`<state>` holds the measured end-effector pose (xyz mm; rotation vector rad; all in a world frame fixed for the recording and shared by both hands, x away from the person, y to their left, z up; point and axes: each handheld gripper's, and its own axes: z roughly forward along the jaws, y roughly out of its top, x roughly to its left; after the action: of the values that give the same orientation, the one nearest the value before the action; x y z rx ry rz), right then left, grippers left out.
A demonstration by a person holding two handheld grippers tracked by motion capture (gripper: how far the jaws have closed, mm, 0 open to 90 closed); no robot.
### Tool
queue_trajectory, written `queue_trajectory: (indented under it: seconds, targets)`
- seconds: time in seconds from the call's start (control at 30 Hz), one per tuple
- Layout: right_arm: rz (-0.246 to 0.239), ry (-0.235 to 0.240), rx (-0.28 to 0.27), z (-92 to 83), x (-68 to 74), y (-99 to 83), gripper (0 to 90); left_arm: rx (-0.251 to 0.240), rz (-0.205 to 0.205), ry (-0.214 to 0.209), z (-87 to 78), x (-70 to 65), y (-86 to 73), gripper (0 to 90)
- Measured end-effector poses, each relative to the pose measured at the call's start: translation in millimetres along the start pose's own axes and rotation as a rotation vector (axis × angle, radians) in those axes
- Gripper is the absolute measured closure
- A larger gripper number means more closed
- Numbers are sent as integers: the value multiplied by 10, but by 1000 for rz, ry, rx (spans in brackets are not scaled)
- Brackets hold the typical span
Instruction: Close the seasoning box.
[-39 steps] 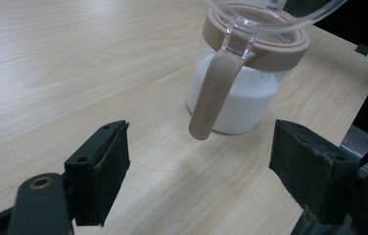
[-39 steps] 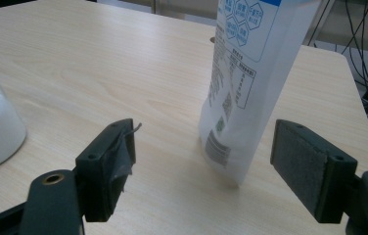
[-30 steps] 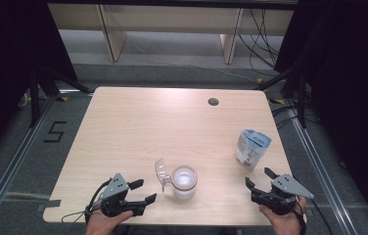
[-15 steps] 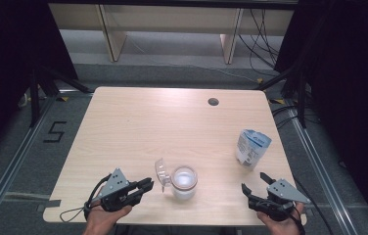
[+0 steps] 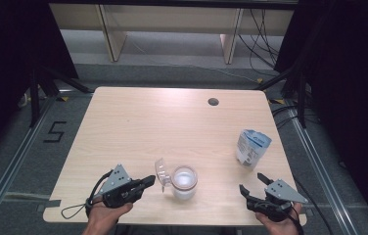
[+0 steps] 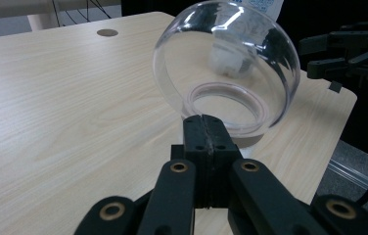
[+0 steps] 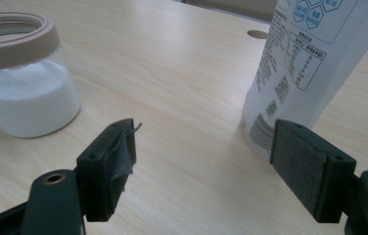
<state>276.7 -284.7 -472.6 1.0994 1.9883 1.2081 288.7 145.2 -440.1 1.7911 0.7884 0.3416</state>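
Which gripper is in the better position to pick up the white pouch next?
Right. The right gripper is open beside the white pouch, which stands just past its jaws. The left gripper is shut on the clear dome lid by the jar.

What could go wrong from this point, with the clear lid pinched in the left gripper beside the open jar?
1. The left gripper grips the clear domed lid only at its thin edge, so the lid may twist or slip out.
2. The jar stands open with white powder inside, close beside the lid; a bump might tip it or spill powder.
3. The right gripper, jaws open, points at the white pouch; a careless approach might knock the pouch over.
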Motion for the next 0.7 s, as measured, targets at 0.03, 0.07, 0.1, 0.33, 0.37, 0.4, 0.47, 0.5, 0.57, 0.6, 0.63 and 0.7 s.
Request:
queue_trajectory:
  seconds: [0.03,0.07,0.1,0.33,0.37,0.4,0.47,0.5,0.57,0.6,0.63,0.7]
  targets:
    - [-4,2,8,-6,-5,3,264,-10,-12,-7,10,-1,1,895]
    - [-11,-1,5,-7,-8,4,265,-9,5,-10,10,6,10,895]
    - [-10,-1,7,-6,-6,3,267,-8,7,-8,13,3,14,895]
    - [-6,-5,6,-9,3,4,270,6,12,-8,42,-33,30,894]
    - [-11,-10,-1,-5,1,2,270,-4,17,-18,51,-30,31,894]
    - [-8,-6,0,-4,2,2,271,-2,15,-13,51,-37,34,894]
    - [2,-6,4,-5,14,1,271,1,19,-11,52,-40,38,894]
    - [23,-5,13,-10,31,-1,272,1,19,-10,53,-40,40,894]
    - [-15,7,3,8,2,1,272,1,21,-10,58,-41,44,894]
    - [-15,7,3,8,2,0,272,0,20,-11,62,-45,46,894]
    - [-15,7,3,8,2,0,272,0,24,-11,66,-48,48,894]
    - [-12,8,2,9,2,1,273,0,22,-11,73,-55,52,894]
